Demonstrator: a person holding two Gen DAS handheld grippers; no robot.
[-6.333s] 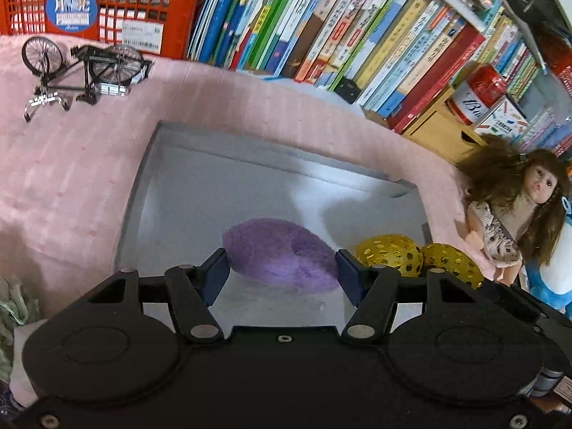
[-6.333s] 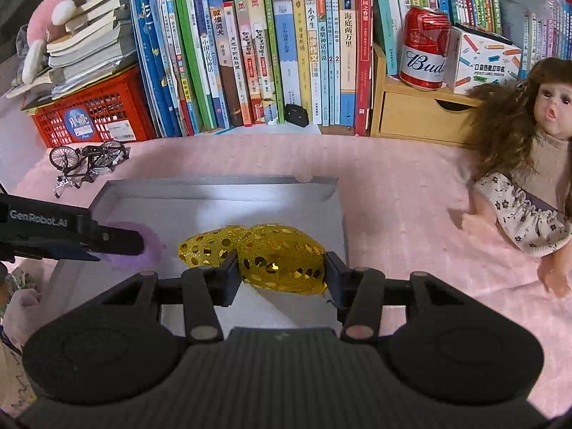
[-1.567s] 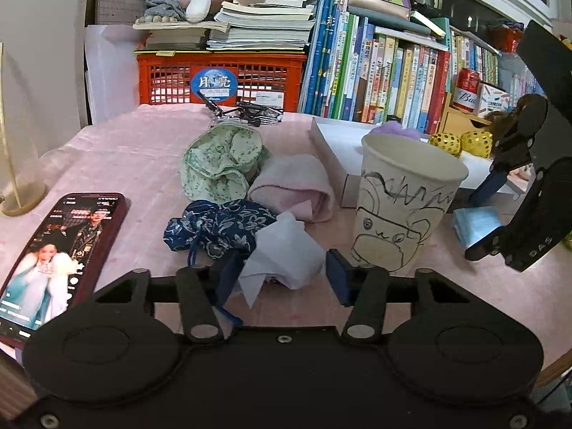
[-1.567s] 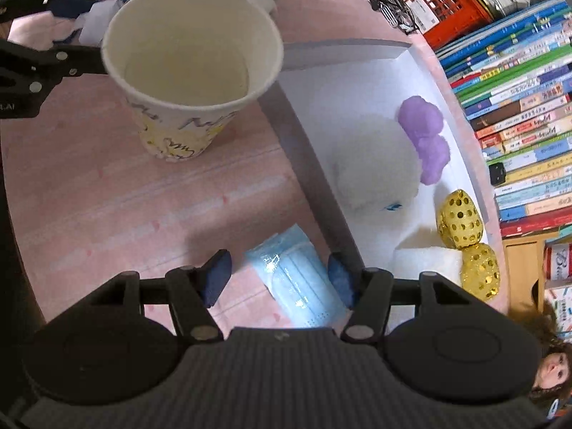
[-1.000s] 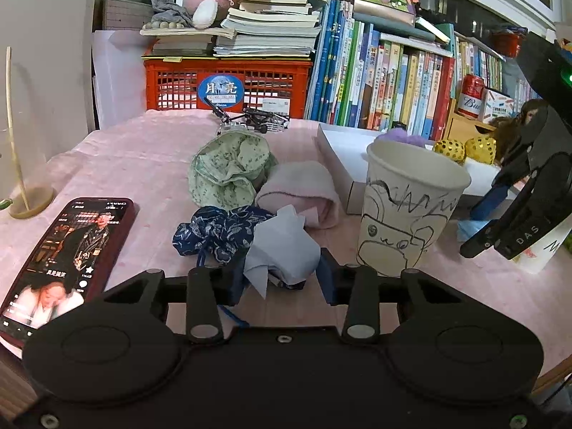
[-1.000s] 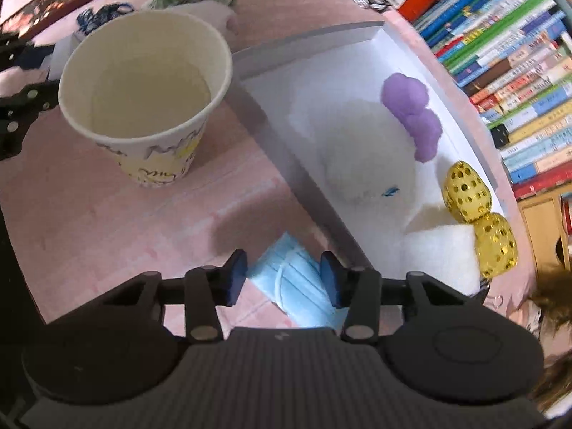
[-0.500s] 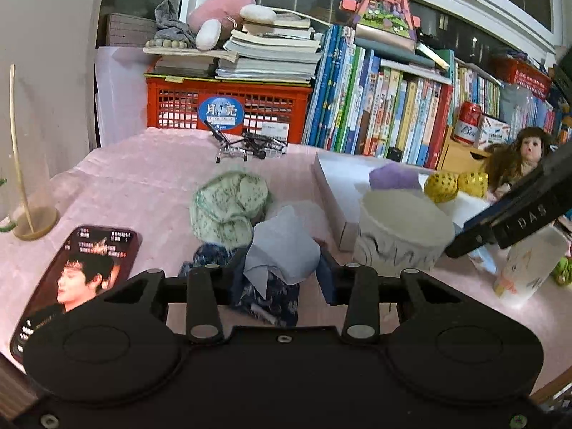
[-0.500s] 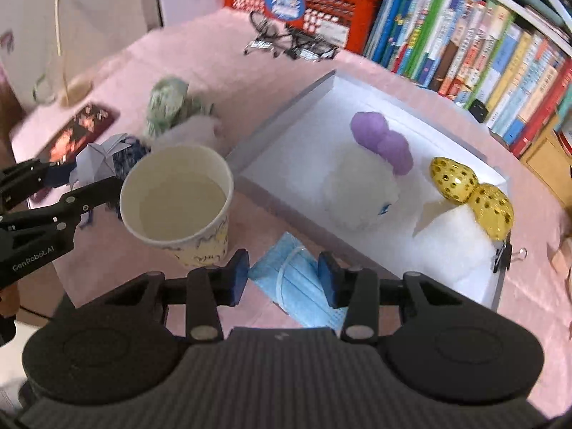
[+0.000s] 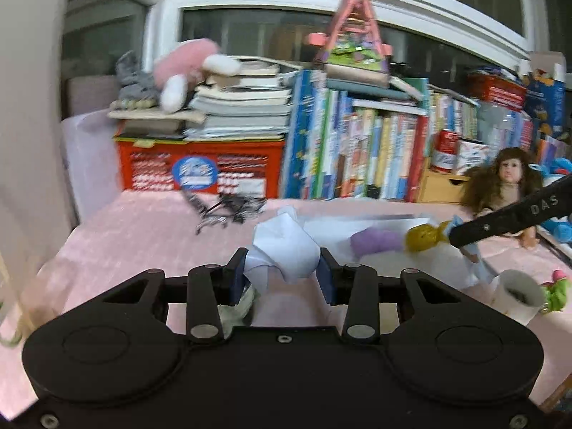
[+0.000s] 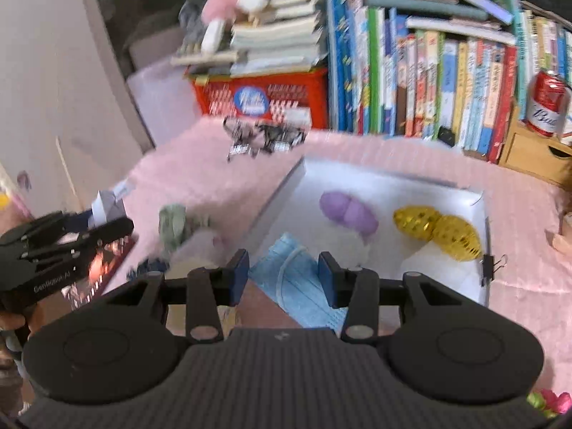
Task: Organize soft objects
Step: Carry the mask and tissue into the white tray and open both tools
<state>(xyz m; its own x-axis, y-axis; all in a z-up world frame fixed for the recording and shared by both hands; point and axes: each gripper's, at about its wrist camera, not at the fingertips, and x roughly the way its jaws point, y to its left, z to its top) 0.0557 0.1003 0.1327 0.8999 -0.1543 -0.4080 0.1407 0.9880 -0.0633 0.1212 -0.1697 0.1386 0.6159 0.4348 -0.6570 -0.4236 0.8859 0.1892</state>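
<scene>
The left gripper [image 9: 282, 271] pinches a crumpled white tissue [image 9: 284, 250], papery and creased, lifted clear of the pink bench [image 9: 143, 228], probably bound for the grey tray [image 10: 282, 193]. The right gripper [image 10: 283, 275] clamps a pleated blue face mask [image 10: 296, 286] over the tray's near edge, beside the fuzzy purple ball [image 10: 348, 212].

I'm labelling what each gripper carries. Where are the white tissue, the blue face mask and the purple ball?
white tissue [image 9: 284, 246], left wrist view, crumpled middle.
blue face mask [image 10: 295, 282], right wrist view, pleated front.
purple ball [image 10: 348, 211], right wrist view, middle.
</scene>
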